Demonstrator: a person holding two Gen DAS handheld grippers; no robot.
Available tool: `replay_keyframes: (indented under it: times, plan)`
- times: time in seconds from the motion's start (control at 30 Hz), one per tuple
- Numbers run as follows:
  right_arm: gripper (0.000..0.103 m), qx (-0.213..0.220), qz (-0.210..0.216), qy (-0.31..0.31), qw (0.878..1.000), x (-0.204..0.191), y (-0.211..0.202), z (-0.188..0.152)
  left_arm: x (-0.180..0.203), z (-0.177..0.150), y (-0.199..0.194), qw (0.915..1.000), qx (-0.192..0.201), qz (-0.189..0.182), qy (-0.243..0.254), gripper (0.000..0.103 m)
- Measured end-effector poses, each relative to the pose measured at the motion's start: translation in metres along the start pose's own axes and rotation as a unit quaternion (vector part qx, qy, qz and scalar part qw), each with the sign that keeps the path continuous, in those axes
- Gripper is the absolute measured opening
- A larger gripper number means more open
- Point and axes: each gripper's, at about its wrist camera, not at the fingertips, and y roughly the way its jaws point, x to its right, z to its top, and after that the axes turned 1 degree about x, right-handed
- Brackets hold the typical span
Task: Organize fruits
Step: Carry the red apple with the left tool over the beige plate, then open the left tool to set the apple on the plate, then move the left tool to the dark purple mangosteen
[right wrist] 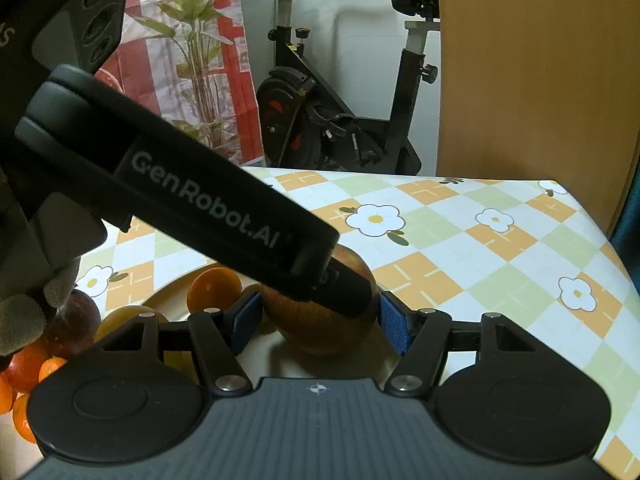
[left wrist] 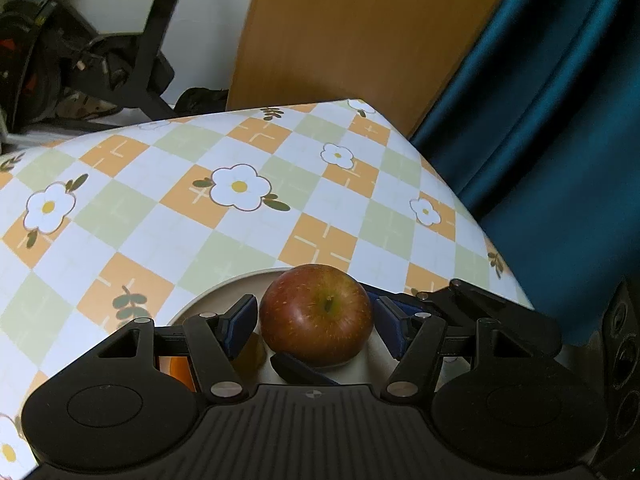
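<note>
We see a red apple (left wrist: 316, 314) resting on a pale plate (left wrist: 216, 294) on the checked, flower-printed tablecloth (left wrist: 160, 200). The left gripper (left wrist: 314, 318) brackets the apple, its blue pads (left wrist: 240, 322) just beside the skin with a slight gap on each side, so we read it as released. From the right wrist, the right gripper (right wrist: 320, 322) likewise flanks the apple (right wrist: 320, 332) without pressing, while the left gripper's body (right wrist: 200, 196) crosses above it. Oranges (right wrist: 214, 288) lie nearby on the plate.
</note>
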Motion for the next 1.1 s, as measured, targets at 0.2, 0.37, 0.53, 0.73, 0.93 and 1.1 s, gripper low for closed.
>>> replay_keyframes:
  times: [0.2, 0.37, 0.53, 0.73, 0.93, 1.1]
  plan:
    - [0.076, -0.003, -0.013, 0.001, 1.000, -0.009, -0.008, 0.006, -0.011, -0.002, -0.025, 0.9995, 0.021, -0.004, -0.023, 0.067]
    - [0.076, 0.006, -0.014, 0.003, 1.000, -0.019, -0.024, 0.011, -0.026, -0.008, -0.065, 0.9989, 0.039, 0.001, -0.025, 0.068]
    - [0.076, 0.021, -0.002, 0.011, 1.000, -0.036, -0.043, 0.019, -0.057, -0.019, -0.115, 0.9969, 0.065, 0.020, -0.039, 0.068]
    - [0.076, 0.032, 0.020, -0.003, 0.999, -0.070, -0.053, 0.027, -0.098, -0.033, -0.176, 0.9918, 0.096, 0.068, -0.050, 0.069]
    - [0.076, 0.025, 0.046, -0.030, 0.998, -0.108, -0.045, 0.034, -0.139, -0.047, -0.221, 0.9849, 0.115, 0.108, -0.072, 0.070]
    - [0.076, 0.004, 0.074, -0.032, 0.997, -0.131, -0.031, 0.032, -0.157, -0.055, -0.230, 0.9827, 0.110, 0.128, -0.077, 0.070]
